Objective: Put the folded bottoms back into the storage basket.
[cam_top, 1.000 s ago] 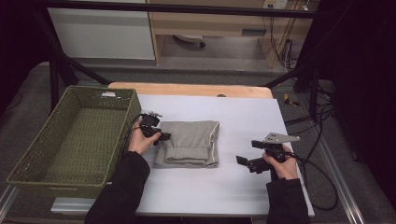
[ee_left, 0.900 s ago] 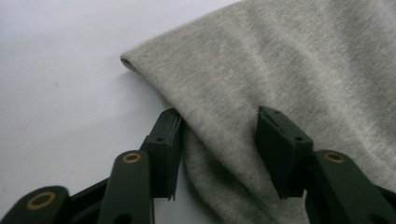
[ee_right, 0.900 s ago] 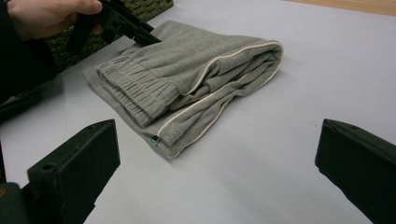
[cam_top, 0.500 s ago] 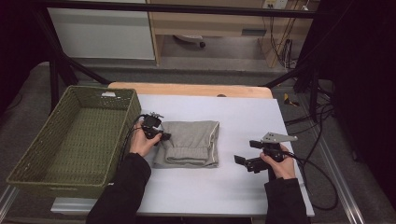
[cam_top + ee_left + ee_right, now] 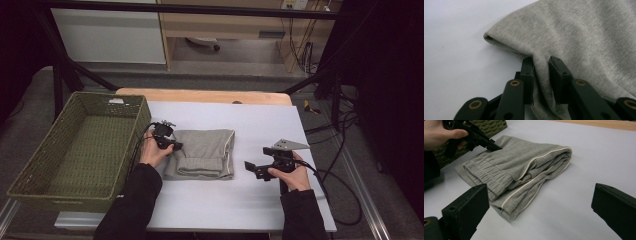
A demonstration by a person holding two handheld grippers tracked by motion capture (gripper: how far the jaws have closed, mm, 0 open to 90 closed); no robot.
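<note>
— Sweatpants folded on the desk, soft and floppy?
— Yes; left claw pinches a fabric fold at the edge. Right claw gapes wide, holding nothing; grab the opposite edge.

You will find no writing, label, brand, number or sign that can be read anywhere here. The small pale tag on the far rim of the woven green basket is too blurred to read.
</note>
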